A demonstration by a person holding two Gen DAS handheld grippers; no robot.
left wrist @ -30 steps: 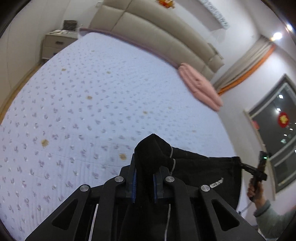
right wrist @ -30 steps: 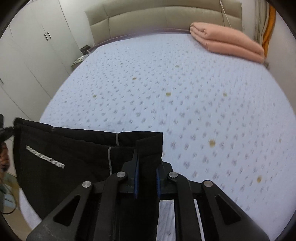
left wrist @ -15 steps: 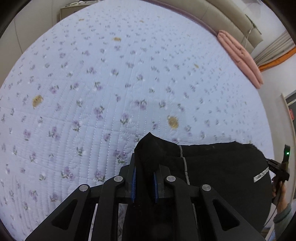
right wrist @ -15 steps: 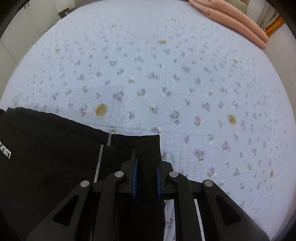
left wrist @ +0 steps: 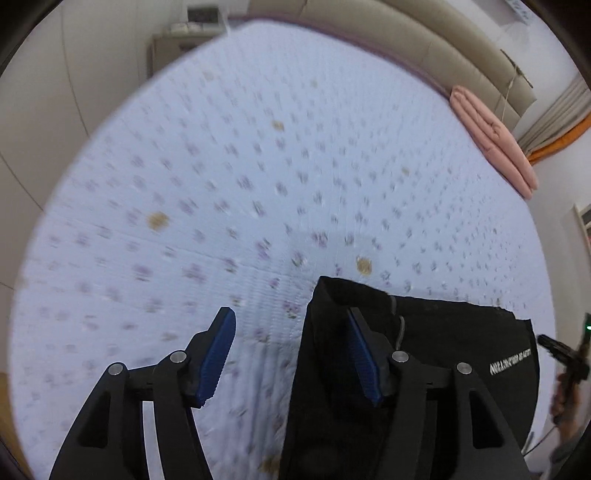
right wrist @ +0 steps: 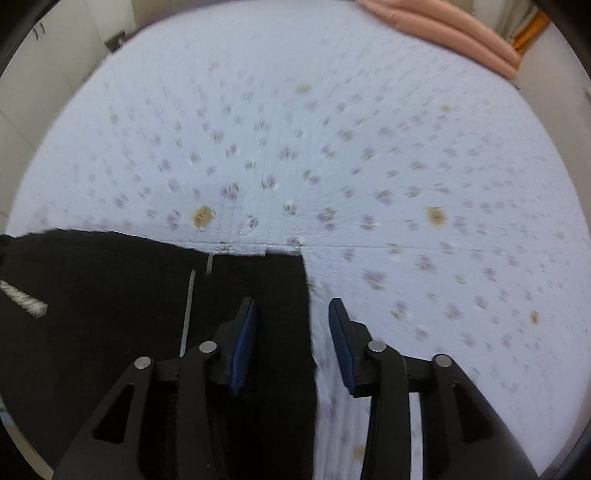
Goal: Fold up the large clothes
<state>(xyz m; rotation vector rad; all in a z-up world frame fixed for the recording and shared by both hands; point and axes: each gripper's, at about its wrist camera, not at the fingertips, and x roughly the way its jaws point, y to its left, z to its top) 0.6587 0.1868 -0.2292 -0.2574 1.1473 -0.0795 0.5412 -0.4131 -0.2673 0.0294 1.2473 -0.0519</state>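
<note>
A black garment (left wrist: 443, 354) with a white logo strip lies on the floral bedspread (left wrist: 258, 166) near the front edge of the bed. My left gripper (left wrist: 290, 354) is open; the garment's left corner lies by its right finger. In the right wrist view the same garment (right wrist: 110, 295) lies at the lower left. My right gripper (right wrist: 291, 343) is open, with the garment's right corner between the jaws by the left finger. The right gripper also shows at the far right of the left wrist view (left wrist: 565, 354).
A folded pink blanket (left wrist: 495, 140) lies at the far right of the bed, also in the right wrist view (right wrist: 454, 29). A beige padded headboard (left wrist: 406, 40) runs along the back. A nightstand (left wrist: 177, 48) stands at the far left.
Both grippers have opened and let go of the garment's corners, which now rest on the bedspread. Both views have tilted up slightly.
</note>
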